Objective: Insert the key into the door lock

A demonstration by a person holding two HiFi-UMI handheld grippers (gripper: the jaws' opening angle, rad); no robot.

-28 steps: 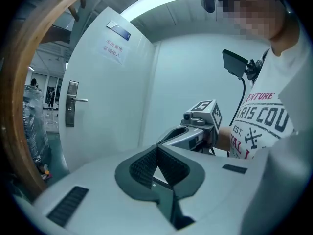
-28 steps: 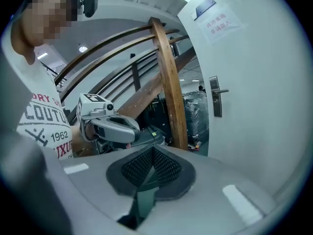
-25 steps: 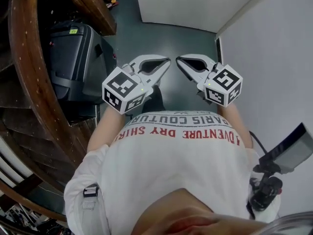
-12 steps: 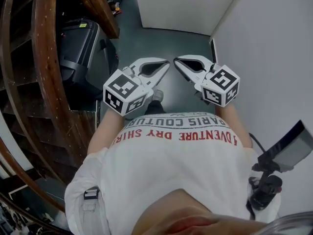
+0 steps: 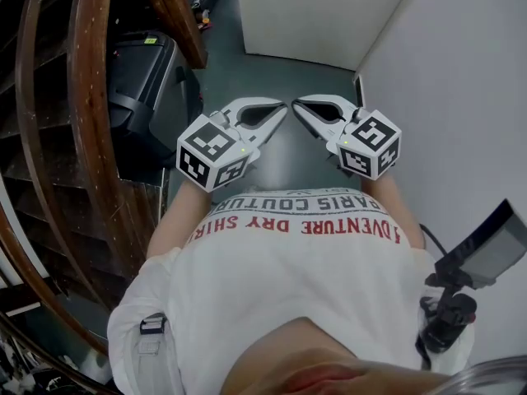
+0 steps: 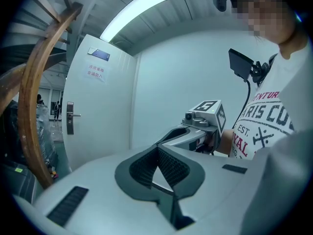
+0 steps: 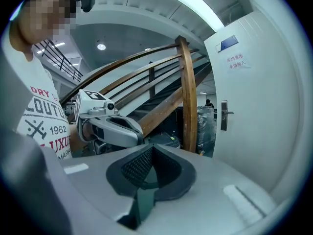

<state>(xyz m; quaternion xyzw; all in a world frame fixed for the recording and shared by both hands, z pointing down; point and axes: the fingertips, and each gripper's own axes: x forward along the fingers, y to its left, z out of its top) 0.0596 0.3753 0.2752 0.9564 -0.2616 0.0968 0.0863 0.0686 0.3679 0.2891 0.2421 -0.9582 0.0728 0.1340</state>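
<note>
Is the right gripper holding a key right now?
No, the right gripper has its jaws shut together, with nothing between them.

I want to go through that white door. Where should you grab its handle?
Probably the thin bar of the door handle, which sticks out level from its upright metal plate. Come straight at the door, one jaw above the bar and one below.

Bright ceiling strip light [image 6: 136,10] overhead; fisheye edges darkly vignetted.
</note>
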